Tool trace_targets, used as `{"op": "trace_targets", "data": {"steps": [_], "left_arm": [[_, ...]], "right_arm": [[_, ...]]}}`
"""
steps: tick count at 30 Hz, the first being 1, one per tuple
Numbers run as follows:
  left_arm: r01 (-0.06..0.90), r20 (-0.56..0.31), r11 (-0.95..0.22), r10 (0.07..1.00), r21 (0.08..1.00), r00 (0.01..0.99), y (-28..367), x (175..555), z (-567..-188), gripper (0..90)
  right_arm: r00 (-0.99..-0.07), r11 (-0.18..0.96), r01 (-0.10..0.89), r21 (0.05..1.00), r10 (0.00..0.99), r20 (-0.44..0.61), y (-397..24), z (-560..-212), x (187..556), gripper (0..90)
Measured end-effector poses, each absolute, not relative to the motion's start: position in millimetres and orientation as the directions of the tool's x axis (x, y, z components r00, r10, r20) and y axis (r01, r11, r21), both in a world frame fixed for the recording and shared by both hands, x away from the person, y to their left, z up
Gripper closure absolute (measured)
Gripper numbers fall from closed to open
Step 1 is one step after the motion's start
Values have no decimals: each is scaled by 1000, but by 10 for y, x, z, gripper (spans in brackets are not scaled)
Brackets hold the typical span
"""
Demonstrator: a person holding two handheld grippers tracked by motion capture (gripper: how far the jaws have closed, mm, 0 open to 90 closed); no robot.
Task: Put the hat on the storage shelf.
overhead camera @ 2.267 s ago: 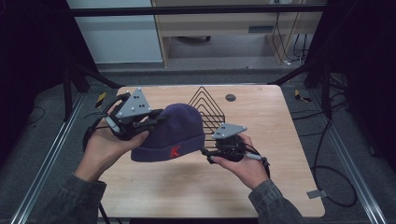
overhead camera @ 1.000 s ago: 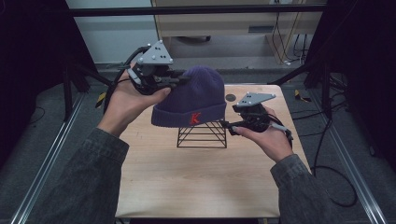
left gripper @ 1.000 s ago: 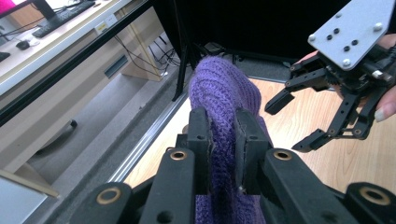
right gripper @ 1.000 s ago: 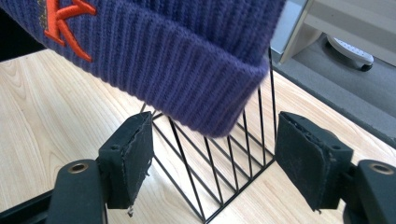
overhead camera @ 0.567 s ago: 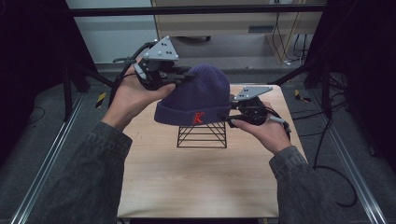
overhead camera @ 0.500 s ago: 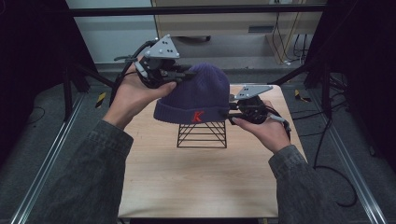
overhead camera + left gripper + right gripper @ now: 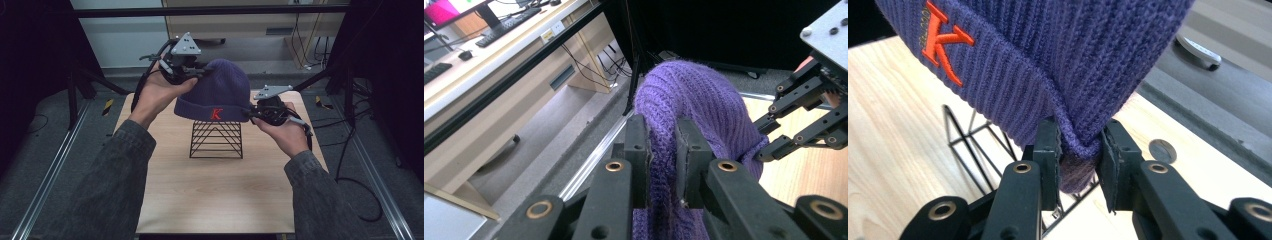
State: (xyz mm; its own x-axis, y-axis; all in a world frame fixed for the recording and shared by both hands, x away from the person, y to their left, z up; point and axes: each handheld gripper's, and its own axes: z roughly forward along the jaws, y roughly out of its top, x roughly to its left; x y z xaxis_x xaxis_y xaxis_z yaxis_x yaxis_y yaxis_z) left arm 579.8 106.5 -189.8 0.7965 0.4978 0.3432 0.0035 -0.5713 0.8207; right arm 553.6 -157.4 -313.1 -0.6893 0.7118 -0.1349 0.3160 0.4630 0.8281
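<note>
Jaws of both grippers are clamped on a purple beanie (image 7: 216,94) held in the air at the centre of the frame.

Near the upper middle of the high view, the left gripper (image 7: 196,74) pinches the knit at the hat's crown; its own view shows the fabric squeezed between its two black jaws, with the right gripper (image 7: 804,117) at the right edge. Right of centre, the right gripper (image 7: 251,113) grips the folded cuff, the cloth bunched between its jaws in its own view. An orange K (image 7: 217,113) faces the camera. Below the hat, a black wire stand (image 7: 216,139) sits on the wooden surface (image 7: 215,195); whether the hat touches the stand I cannot tell.
</note>
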Motion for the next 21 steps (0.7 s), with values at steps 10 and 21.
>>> {"op": "trace_targets", "data": {"steps": [10, 21], "left_arm": [[23, 325, -559, 514, 829, 794, 1025, 5879, -2066, 784], [48, 297, -543, 530, 838, 795, 1087, 5950, -2260, 781]], "right_arm": [[-685, 473, 340, 813, 717, -131, -1624, -3233, 5550, 718], [-694, 500, 345, 795, 705, -142, -1602, -3281, 5521, 724]]}}
